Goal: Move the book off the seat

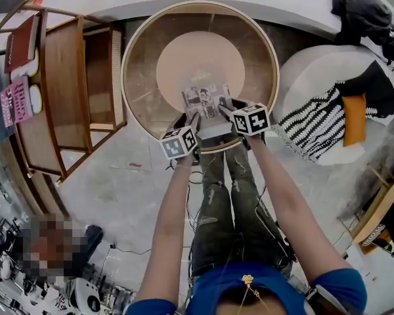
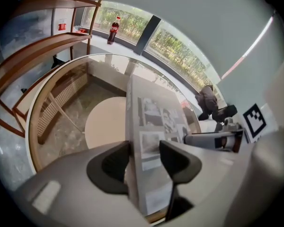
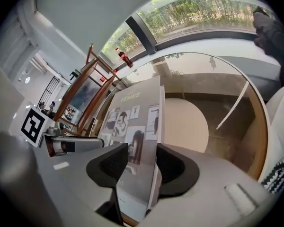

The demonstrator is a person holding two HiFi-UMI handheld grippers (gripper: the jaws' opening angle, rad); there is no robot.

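1. Both of your tongs are clamped on the book (image 1: 207,104). The left gripper (image 2: 144,157) has it by the near left edge and the right gripper (image 3: 142,160) by the near right edge. In each gripper view the pads press on it from either side.
2. The book is in the air at the near rim of the table (image 1: 144,97), with its far end reaching out over the glass. I judge it already clear of the seat, though you can't make the seat out beneath it.
3. Move both hands as one. Only the near end is held, so the far end will tend to droop and the cover may flex if one hand leads.
4. Don't pull the grippers apart or twist them against each other, because that could tear the cover or work a pad loose.
5. If the table is your target, carry the book toward its middle, where the glass is bare.
6. Lower the far edge first, then the near one.
7. Let go only once the book lies flat, because glass is slick and a dropped book may slide off the rim.
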